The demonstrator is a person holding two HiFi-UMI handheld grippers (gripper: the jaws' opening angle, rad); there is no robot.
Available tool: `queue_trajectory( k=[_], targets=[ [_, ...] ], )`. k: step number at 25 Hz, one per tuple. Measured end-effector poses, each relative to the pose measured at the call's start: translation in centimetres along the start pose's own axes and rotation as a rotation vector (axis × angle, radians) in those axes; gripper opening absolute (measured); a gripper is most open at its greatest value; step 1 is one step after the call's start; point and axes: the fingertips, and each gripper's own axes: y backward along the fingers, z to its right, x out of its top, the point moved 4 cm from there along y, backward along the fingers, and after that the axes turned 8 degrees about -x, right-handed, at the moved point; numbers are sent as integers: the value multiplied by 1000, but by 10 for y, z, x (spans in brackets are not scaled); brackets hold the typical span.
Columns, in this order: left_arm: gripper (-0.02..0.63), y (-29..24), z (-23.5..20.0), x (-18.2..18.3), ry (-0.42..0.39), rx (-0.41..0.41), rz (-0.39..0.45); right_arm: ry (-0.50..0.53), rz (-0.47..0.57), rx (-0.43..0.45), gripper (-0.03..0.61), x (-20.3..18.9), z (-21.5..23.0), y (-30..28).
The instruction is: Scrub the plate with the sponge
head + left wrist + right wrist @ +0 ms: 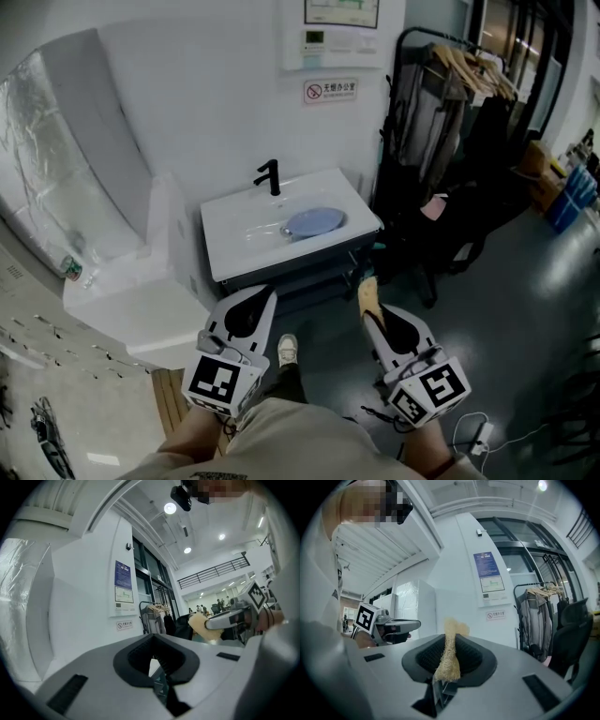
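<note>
In the head view a round blue plate (314,221) lies in the white sink (234,230) under a black faucet (270,176), some way ahead of both grippers. My left gripper (261,298) is shut with nothing between its jaws, and the left gripper view shows them closed (155,662). My right gripper (368,311) is shut on a tan fibrous sponge (367,292). The sponge (450,654) stands up between the jaws (447,665) in the right gripper view. Both grippers point level toward the wall.
A dark clothes rack (450,84) with hanging garments stands right of the sink. A large white plastic-wrapped unit (66,169) fills the left side. A wall panel and sign (330,90) hang above the sink. A cable and plug (478,433) lie on the grey floor.
</note>
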Motion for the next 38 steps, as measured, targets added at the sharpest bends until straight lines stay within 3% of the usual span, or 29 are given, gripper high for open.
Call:
queue_trajectory(
  k=[11,22,28,38],
  targets=[
    [6,-88,-98,-28,10,-47,-61,-2,-81,16,72,-5,39,-128],
    [6,-169,-242,-63,85,-36,-99,43,-184,20,74,3,73,-289],
    [6,-203,-307,-77,69,-46,-127,22,-193,20,74,3,84,-365],
    [6,-231,-354,-98,119,-41,-152,17,-217,10,73,-5,108,-426]
  ],
)
